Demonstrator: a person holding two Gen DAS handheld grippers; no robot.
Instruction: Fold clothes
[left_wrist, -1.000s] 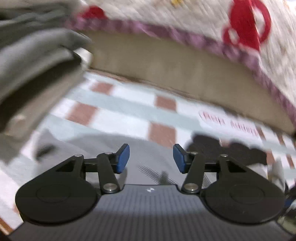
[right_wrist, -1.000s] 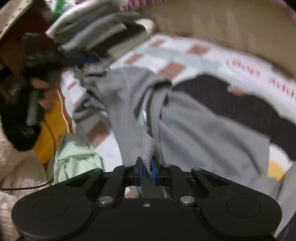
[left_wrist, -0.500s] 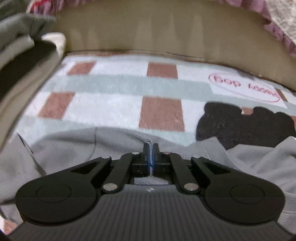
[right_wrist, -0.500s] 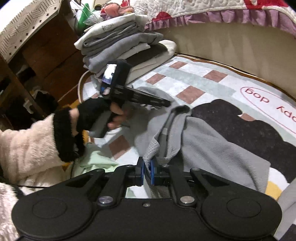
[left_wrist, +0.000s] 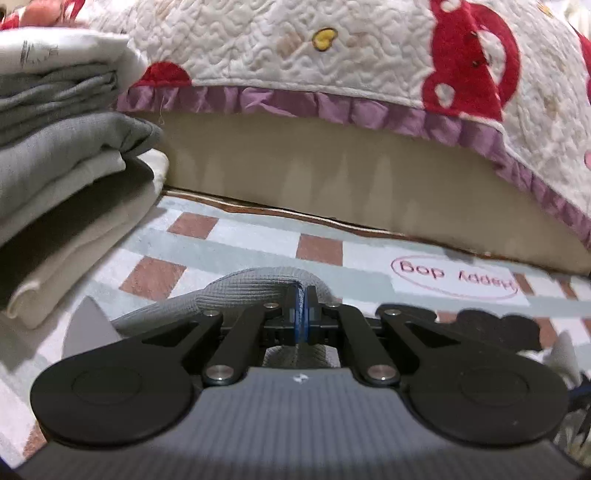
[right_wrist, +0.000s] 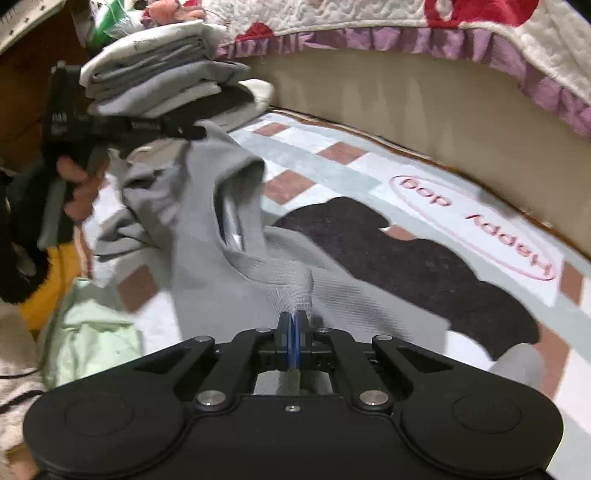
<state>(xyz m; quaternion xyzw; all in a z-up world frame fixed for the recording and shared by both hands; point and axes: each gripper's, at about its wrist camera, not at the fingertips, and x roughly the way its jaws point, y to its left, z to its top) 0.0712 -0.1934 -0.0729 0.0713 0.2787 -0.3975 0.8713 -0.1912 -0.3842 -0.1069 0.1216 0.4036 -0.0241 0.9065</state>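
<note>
We hold a black two-finger gripper in each hand, over a checked fleece blanket (right_wrist: 325, 173) in pale green, white and brick red, printed with a dark dog shape and the words "Happy dog".

The task's thing, a grey waffle-knit garment (right_wrist: 229, 266), is partly raised off the blanket and partly lying crumpled on it, stretched between the two tools. Our left gripper (left_wrist: 302, 314) has its blue-padded jaws closed tight on a fold of the grey knit, which humps up just ahead of the fingertips. Our right gripper (right_wrist: 292, 332) is likewise pinched closed on another bunch of the same cloth. From the right wrist view, the left tool appears up at the far left, in a hand with a dark cuff, lifting its end of the garment.

To the left stands a stack of folded grey, white and dark clothes (left_wrist: 62, 147). Behind is a mattress edge under a white quilt with red shapes and a purple frill (left_wrist: 332, 55).

We judge the step in hand is lifting and spreading the garment. Next it likely needs pulling taut and laying flat, both grips kept firm.
</note>
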